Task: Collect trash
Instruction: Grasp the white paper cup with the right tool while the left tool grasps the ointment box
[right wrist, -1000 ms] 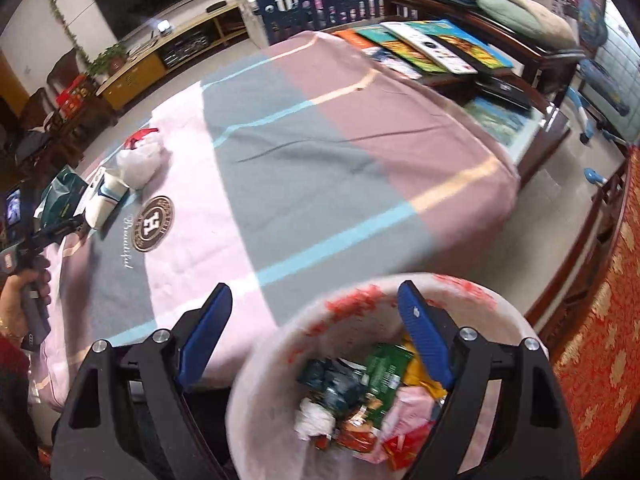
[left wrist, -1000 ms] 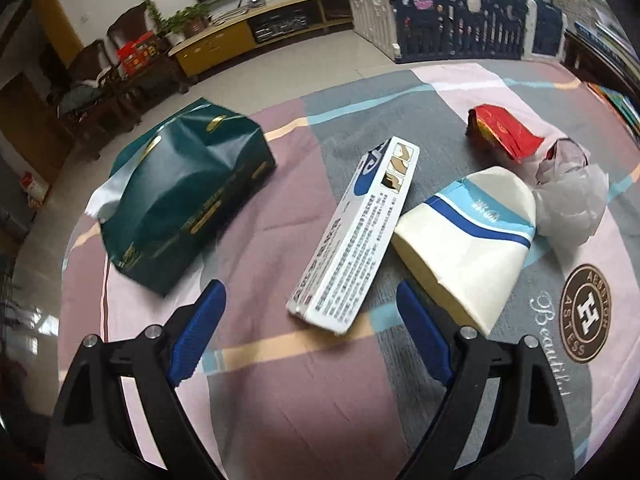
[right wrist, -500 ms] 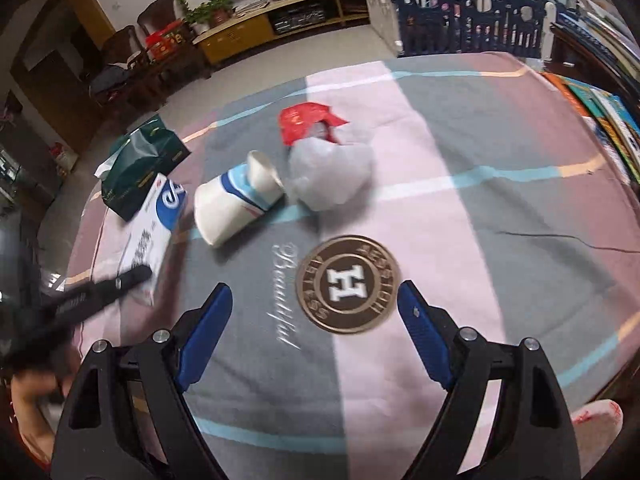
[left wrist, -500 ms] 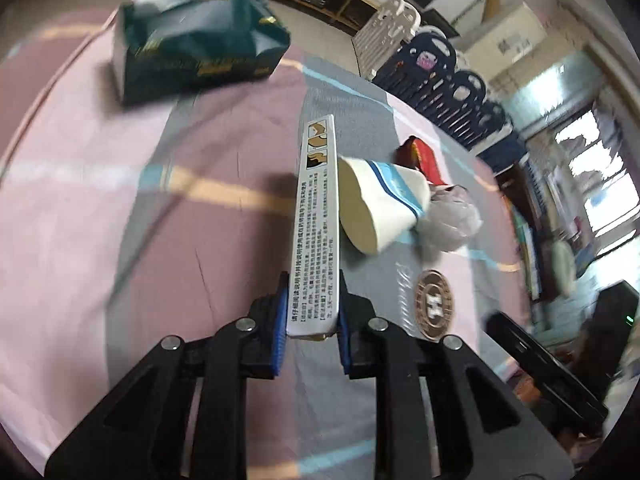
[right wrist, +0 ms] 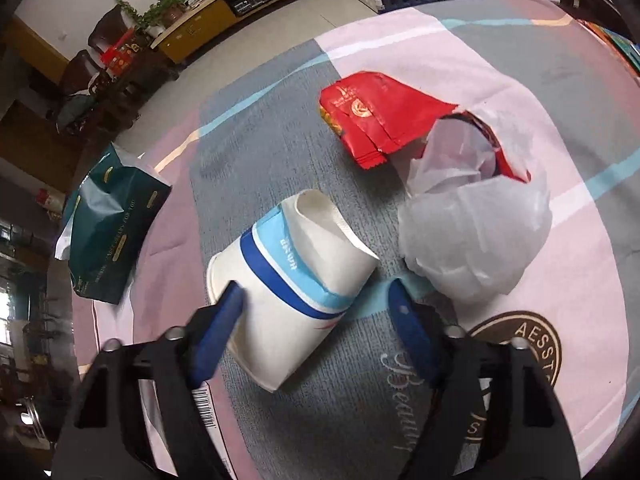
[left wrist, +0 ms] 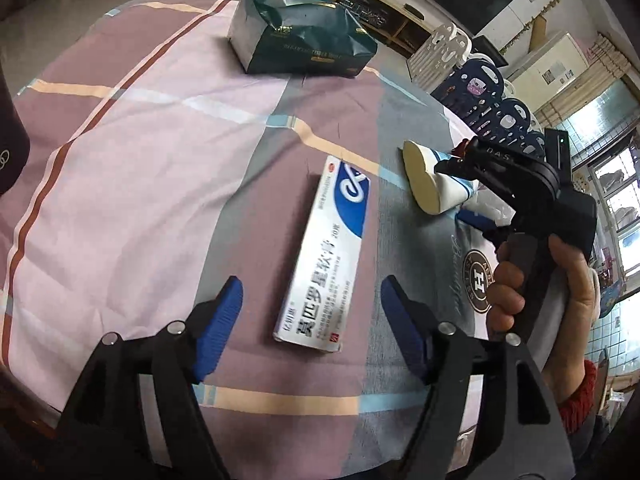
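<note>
Cleanup sitting somewhere short of done, judging by four pieces of trash lying uncollected on the cloth-covered bench (left wrist: pixel 140 160), with no bin showing in either view. Holding the left gripper (left wrist: pixel 312 284) spread, its jaws having just been opening, over a white-and-blue ointment box (left wrist: pixel 328 256) lying flat between them and touching neither pad. Bringing the right gripper (right wrist: pixel 316 290) about a crushed paper cup (right wrist: pixel 288 280) lying on its side, jaws having just been closing, one pad at the cup's base and the other showing a gap, so not yet pinching. Leaving a red wrapper (right wrist: pixel 380 120) and a crumpled white plastic bag (right wrist: pixel 472 232) just beyond the cup. Passing over a green tissue pack (left wrist: pixel 304 36) near the far edge, probably not trash. Reading "莫匹罗星软膏" on the box, "AESS" around an H emblem (right wrist: pixel 520 344), and script beginning "Beau" on the cloth.
</note>
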`<move>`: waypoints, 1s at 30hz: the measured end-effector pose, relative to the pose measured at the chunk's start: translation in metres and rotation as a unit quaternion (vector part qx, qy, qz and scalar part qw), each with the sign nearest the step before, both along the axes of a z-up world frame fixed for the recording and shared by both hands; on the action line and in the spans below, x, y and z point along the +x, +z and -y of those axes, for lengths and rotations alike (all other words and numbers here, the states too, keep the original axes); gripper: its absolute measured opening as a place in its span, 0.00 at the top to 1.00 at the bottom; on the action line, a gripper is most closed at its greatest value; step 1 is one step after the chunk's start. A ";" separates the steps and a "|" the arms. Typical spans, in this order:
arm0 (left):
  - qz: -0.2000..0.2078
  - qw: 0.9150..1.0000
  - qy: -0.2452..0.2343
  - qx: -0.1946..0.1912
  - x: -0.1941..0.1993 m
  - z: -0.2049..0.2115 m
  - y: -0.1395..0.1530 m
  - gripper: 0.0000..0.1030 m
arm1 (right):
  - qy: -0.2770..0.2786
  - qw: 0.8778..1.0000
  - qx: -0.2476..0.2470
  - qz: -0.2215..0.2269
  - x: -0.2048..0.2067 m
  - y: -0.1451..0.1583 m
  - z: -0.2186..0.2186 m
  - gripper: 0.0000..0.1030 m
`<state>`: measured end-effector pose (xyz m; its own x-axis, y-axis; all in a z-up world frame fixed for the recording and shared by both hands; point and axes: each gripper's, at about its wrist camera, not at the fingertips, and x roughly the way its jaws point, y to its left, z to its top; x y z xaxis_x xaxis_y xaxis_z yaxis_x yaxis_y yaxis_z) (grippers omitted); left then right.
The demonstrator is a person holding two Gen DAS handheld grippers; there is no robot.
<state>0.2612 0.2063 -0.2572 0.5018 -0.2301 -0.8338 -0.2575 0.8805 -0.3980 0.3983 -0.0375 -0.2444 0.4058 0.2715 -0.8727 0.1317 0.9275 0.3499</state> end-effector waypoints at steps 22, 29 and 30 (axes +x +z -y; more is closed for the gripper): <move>0.014 0.996 -0.035 0.078 0.001 0.023 0.010 0.24 | 0.211 0.963 -0.163 0.032 -0.082 0.051 0.065 0.24; 0.010 0.997 -0.035 0.073 0.001 0.022 0.008 0.23 | 0.239 0.935 -0.243 0.092 -0.064 0.046 0.032 0.16; 0.009 0.997 -0.035 0.072 0.002 0.022 0.008 0.23 | 0.239 0.934 -0.248 0.094 -0.057 0.044 0.031 0.16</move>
